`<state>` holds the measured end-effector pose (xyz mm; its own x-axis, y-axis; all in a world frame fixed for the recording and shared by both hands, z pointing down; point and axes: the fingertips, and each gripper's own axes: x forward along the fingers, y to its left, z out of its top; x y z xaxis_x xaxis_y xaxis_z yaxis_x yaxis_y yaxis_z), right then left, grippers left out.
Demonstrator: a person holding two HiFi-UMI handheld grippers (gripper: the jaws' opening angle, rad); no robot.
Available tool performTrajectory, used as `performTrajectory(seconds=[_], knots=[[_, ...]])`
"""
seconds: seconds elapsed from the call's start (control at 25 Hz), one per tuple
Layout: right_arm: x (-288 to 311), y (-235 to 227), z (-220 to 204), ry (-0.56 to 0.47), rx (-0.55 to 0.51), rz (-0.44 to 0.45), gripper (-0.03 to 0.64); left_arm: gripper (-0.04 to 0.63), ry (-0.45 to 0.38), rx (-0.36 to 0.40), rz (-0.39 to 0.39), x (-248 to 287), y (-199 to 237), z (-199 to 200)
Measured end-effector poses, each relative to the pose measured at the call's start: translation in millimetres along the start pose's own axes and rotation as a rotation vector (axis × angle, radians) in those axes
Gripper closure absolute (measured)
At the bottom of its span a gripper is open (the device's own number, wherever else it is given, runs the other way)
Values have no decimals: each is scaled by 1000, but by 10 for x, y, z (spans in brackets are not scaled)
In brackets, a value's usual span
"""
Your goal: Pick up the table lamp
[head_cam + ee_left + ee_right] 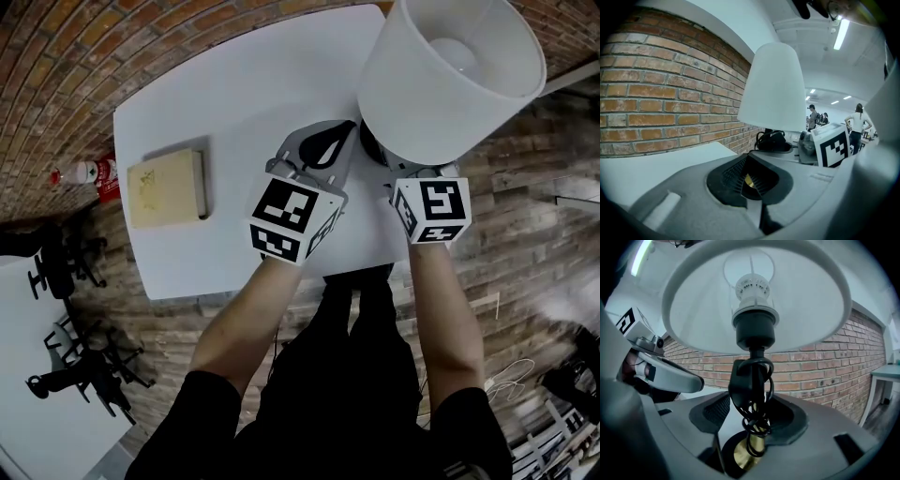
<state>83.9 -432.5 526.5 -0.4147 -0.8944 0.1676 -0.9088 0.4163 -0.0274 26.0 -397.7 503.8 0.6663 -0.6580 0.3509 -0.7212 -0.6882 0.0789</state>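
- Far left, a red-and-white bottle [87, 173] lies on the floor, off the table [244, 84]. Ignore it.
- A tan book [169, 187] lies flat on the table's left part, well apart from the action.
- The left gripper [746, 161] is mid-table, pointing toward the lamp's base. Its jaws look closed together with nothing in them, so it's just a spare hand for now.
- The table lamp [450, 75] stands on the table's far right part, with its big white shade hanging over the right gripper [752, 408].
- That gripper's jaws are spread wide. The lamp's black stem [757, 352] and its wound-up cord [752, 397] stand between them with a gap on each side. I'd say nothing is gripped yet.
- My take on doing the grab well:
  - Centre the stem between the pads before closing.
  - Clamp on solid stem or the brass part [746, 455] low down, not on loose cord loops (those will squish and slip).
  - Close firmly, then lift straight up and slowly, because that shade looks top-heavy and could swing.
  - If it tips, the left gripper is near enough to steady the base.
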Motion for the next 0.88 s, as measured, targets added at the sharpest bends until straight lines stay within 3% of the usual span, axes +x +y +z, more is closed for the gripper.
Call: performTrajectory(seconds=[0.44,0.88], knots=[[126,-54,53,-156,-29,-49,396,588,5,-10,-10,56,86,-167],[311,-135,-62,-170,-46,-72,434,588,-27,4,-19,148,243,-241]])
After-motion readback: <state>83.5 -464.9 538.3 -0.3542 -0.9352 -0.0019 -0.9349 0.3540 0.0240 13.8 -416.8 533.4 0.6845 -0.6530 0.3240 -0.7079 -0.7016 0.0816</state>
